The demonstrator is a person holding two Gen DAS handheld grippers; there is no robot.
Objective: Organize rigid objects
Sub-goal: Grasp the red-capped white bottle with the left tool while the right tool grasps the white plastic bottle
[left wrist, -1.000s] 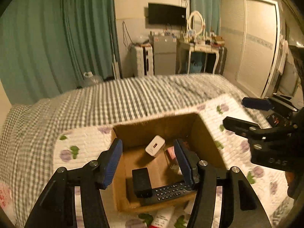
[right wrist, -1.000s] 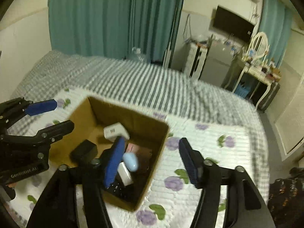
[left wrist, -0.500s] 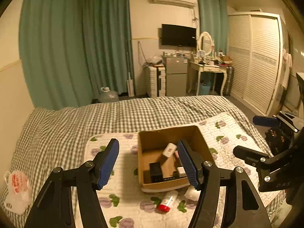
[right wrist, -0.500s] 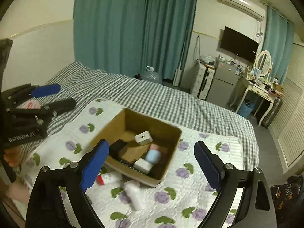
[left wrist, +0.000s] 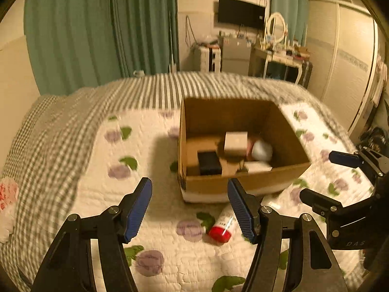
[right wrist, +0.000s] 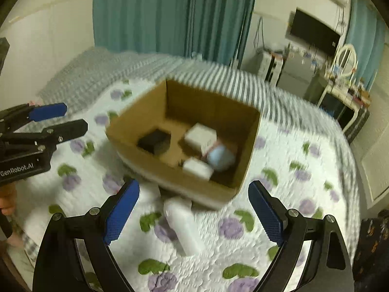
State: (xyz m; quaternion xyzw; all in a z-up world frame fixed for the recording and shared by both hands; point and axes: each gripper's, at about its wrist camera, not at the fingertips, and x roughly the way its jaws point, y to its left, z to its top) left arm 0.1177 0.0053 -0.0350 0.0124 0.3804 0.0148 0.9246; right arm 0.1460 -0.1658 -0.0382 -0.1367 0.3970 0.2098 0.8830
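Motion blur is smearing both views, so the finer details of the things in the cardboard box are hard to make out. The box's near wall is hiding the lower parts of its contents in the left wrist view, and the left tool's right finger is covering part of the red-capped tube lying on the quilt just in front of the box. Any print on the tube is too blurred to read.

On the left tool's body, seen from the right wrist view, "GenRobot.AI" is showing in white; on the right tool's body, seen from the left, only "DAS" is readable.

The box is sitting open on the bed and holding a black block, a white cube, a second white piece, a pale blue rounded thing and something pink, mostly hidden. A white bottle is lying on the quilt beside the box's near corner.

The left tool is hanging spread and holding nothing; the right tool is likewise spread wide, above the white bottle.
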